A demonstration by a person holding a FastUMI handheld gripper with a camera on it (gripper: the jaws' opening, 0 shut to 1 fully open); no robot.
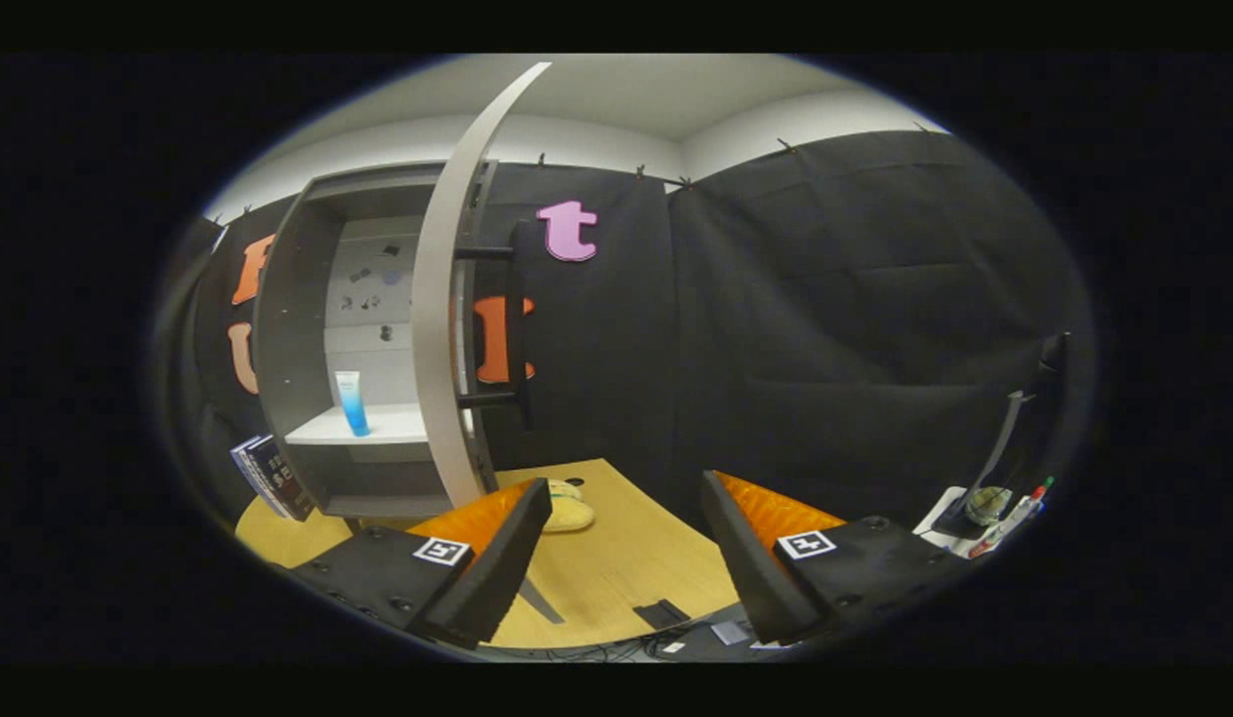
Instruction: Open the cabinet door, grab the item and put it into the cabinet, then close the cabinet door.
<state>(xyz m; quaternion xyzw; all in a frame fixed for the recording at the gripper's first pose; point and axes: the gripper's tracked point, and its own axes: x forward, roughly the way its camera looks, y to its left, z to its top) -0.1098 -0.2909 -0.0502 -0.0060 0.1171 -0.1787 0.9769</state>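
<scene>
A grey cabinet stands on the wooden table, ahead and to the left of my fingers. Its door is swung open, edge-on toward me, with a black bar handle on its right face. On the white shelf inside stands a blue and white tube, upright. My gripper is open with nothing between its fingers, hovering over the table to the right of the door. A small pale plush item lies on the table just beyond the left finger.
Dark books lean against the cabinet's lower left side. At the far right a white tray carries a round object and some pens. A small black device and cables lie near the table's near edge.
</scene>
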